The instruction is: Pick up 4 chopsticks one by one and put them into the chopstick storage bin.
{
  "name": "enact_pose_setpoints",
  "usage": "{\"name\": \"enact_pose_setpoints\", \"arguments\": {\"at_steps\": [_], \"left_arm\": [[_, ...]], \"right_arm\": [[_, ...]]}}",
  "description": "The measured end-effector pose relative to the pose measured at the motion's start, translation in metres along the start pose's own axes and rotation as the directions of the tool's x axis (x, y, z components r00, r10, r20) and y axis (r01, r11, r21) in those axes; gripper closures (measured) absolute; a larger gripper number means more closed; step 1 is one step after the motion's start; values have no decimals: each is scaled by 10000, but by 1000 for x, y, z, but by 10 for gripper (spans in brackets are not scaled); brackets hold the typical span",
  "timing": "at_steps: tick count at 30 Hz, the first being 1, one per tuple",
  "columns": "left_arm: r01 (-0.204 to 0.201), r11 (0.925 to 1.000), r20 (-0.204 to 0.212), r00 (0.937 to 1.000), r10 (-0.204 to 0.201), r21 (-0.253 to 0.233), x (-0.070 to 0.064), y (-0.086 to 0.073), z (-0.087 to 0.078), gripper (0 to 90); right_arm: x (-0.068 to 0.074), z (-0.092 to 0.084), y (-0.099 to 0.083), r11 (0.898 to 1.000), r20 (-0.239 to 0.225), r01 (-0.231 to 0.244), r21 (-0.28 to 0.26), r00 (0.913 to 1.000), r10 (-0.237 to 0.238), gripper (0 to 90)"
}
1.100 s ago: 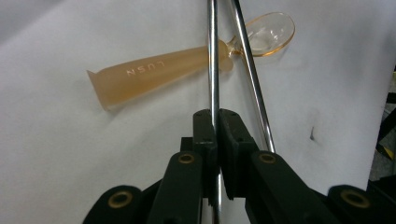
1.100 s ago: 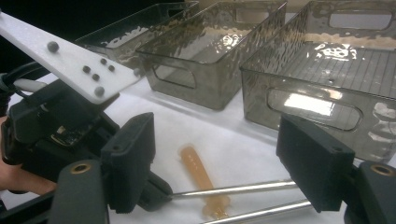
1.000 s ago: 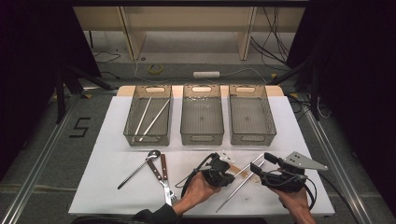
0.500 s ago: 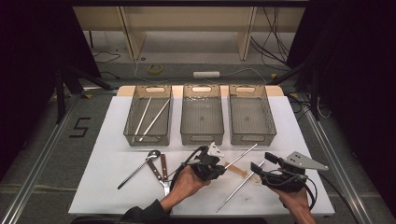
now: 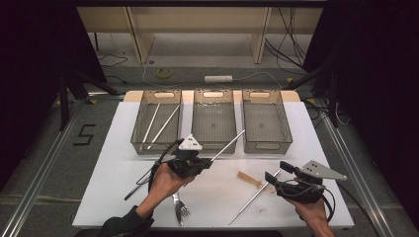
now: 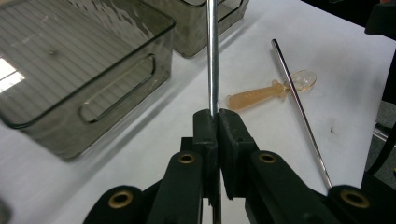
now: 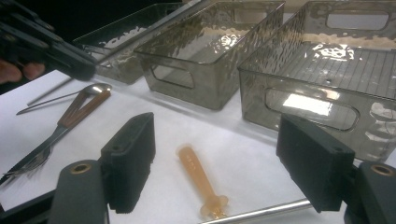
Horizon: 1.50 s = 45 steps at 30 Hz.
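In the high view, a metal rod (image 5: 228,144) is held clamped in the left gripper (image 5: 200,165), raised over the white table (image 5: 113,148) just near of the middle bin (image 5: 213,123) and slanting up to the far right. Two similar rods (image 5: 157,123) are seen lying in the left bin (image 5: 140,129). The right gripper (image 5: 269,177) is held with jaws apart at the near right, above a second rod (image 5: 254,196) and an amber plastic spoon (image 5: 249,178).

In the left gripper view, the jaws are seen pressed together on the metal rod (image 6: 212,56), with the plastic spoon (image 6: 261,94) and second rod (image 6: 299,107) lying beyond.

In the right gripper view, the jaws are spread wide over the spoon (image 7: 198,179); nothing is gripped. A fork (image 7: 35,156) is seen to the left.
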<state>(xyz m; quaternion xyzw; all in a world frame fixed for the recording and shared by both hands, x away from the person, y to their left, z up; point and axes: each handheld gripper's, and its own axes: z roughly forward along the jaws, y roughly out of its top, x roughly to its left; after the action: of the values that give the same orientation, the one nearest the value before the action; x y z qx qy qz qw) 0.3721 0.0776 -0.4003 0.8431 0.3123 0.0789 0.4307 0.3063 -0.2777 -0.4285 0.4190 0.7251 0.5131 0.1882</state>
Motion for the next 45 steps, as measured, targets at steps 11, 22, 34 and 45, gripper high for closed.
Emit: {"name": "enact_pose_setpoints", "arguments": {"at_steps": [11, 22, 34, 45], "left_arm": [[477, 9965, -1002, 9935, -545, -685, 35, 3, -34, 854], [1184, 9855, -1921, 9713, -1404, -1212, 73, -4, -58, 854], [1817, 9707, -2469, 9445, -2168, -1574, 110, -5, -73, 854], [2458, 9530, -2972, 9098, -2899, -1770, 151, 1, -68, 854]], "right_arm": [[0, 0, 0, 10000, -19, 27, 3, 10000, -27, 292], [1, 1, 0, 10000, -32, 34, 31, 10000, -33, 291], [1, 1, 0, 10000, -40, 20, 45, 10000, -19, 291], [0, 2, 0, 10000, -73, 11, 41, 10000, -11, 291]]}}
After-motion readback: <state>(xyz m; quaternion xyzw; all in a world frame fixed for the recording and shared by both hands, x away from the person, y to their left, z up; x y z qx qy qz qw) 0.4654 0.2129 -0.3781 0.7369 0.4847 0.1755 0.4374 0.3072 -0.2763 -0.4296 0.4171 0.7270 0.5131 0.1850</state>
